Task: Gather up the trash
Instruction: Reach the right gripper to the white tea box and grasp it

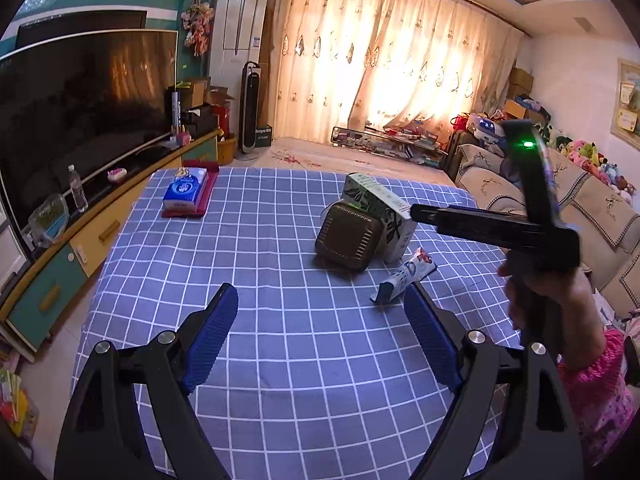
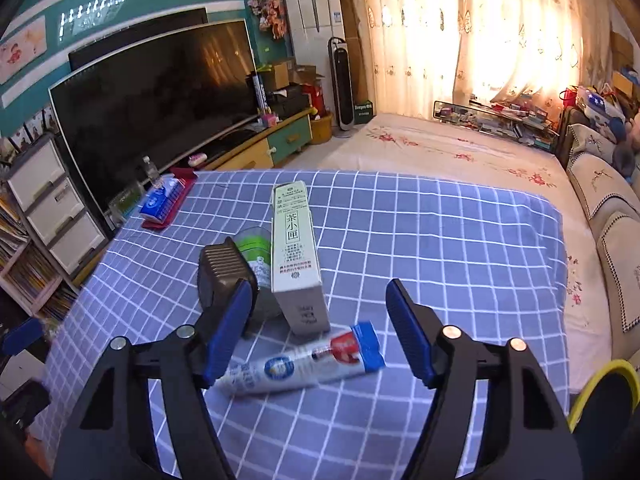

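Observation:
A squeezed toothpaste tube (image 2: pixel 304 364) lies on the blue checked tablecloth (image 2: pixel 440 248), between my right gripper's (image 2: pixel 320 320) open blue pads. Behind it stand a white tea box (image 2: pixel 294 256), a brown square tin (image 2: pixel 224 276) and a green cup (image 2: pixel 256 244). In the left wrist view the tube (image 1: pixel 404 276), the tin (image 1: pixel 348 242) and the box (image 1: pixel 384 208) sit ahead and to the right. My left gripper (image 1: pixel 320 320) is open and empty above the cloth. The right gripper's body (image 1: pixel 500 228) hangs over the tube.
A blue tissue pack on a red tray (image 1: pixel 186 194) lies at the far left corner of the table. A TV (image 1: pixel 80 116) on a low cabinet runs along the left. A sofa (image 1: pixel 592 208) is on the right. A yellow-rimmed bin (image 2: pixel 604 396) shows at lower right.

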`<action>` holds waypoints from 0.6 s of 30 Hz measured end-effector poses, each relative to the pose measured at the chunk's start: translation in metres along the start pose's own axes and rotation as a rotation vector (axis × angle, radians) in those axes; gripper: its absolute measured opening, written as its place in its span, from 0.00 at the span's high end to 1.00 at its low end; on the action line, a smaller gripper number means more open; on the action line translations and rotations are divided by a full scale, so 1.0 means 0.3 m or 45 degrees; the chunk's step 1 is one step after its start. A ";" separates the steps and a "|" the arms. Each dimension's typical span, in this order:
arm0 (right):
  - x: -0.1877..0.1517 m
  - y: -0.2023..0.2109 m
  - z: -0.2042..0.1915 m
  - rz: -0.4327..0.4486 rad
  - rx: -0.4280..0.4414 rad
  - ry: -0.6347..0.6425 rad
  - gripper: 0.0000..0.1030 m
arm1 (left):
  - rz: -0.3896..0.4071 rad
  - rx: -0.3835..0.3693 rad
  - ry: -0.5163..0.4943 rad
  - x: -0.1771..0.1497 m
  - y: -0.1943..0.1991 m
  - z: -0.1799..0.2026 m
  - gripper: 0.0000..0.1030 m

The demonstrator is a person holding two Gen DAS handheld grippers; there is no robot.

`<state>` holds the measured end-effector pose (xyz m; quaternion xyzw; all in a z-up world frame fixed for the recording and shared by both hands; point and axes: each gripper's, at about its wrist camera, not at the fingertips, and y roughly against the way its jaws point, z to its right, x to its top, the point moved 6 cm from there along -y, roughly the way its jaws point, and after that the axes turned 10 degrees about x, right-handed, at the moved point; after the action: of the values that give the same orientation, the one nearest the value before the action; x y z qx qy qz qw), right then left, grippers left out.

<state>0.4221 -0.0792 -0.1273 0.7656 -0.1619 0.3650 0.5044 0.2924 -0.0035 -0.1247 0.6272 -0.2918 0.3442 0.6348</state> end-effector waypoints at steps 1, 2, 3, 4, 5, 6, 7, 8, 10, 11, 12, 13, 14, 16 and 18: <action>0.001 -0.015 -0.004 -0.007 0.005 0.006 0.41 | -0.003 -0.002 0.002 -0.003 -0.001 -0.001 0.19; 0.004 -0.034 -0.005 -0.016 -0.001 0.020 0.41 | -0.008 -0.005 0.006 -0.006 -0.007 -0.003 0.19; -0.003 -0.045 0.001 -0.022 -0.014 0.028 0.42 | -0.011 -0.007 0.009 -0.011 -0.011 -0.005 0.19; -0.002 -0.058 0.004 -0.034 -0.024 0.034 0.46 | -0.017 -0.011 0.015 -0.015 -0.018 -0.007 0.19; 0.002 -0.074 0.008 -0.047 -0.022 0.034 0.49 | -0.022 -0.014 0.019 -0.016 -0.022 -0.006 0.19; 0.000 -0.090 0.004 -0.050 -0.021 0.035 0.49 | -0.028 -0.022 0.023 -0.019 -0.028 -0.004 0.19; 0.004 -0.107 0.002 -0.056 -0.021 0.042 0.52 | -0.033 -0.027 0.024 -0.022 -0.034 -0.004 0.19; 0.002 -0.119 0.000 -0.064 -0.023 0.045 0.53 | -0.042 -0.034 0.024 -0.027 -0.042 0.001 0.19; 0.006 -0.151 -0.005 -0.083 -0.011 0.049 0.54 | -0.051 -0.043 0.022 -0.031 -0.052 0.007 0.19; 0.007 -0.165 -0.008 -0.089 0.001 0.052 0.54 | -0.054 -0.047 0.021 -0.034 -0.054 0.011 0.19; 0.008 -0.175 -0.010 -0.088 0.002 0.062 0.54 | -0.056 -0.050 0.020 -0.038 -0.058 0.011 0.19; 0.007 -0.184 -0.013 -0.091 -0.004 0.071 0.58 | -0.059 -0.052 0.018 -0.040 -0.059 0.015 0.19; 0.006 -0.193 -0.013 -0.101 0.000 0.074 0.70 | -0.064 -0.055 0.015 -0.044 -0.063 0.020 0.19; 0.005 -0.192 -0.008 -0.098 0.013 0.063 0.72 | -0.071 -0.059 0.010 -0.049 -0.070 0.024 0.19; 0.005 -0.181 -0.005 -0.095 0.015 0.057 0.72 | -0.080 -0.062 0.004 -0.053 -0.079 0.032 0.19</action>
<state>0.4560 -0.0540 -0.1615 0.7657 -0.1199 0.3640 0.5166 0.3024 -0.0137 -0.1512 0.6199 -0.2792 0.3176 0.6610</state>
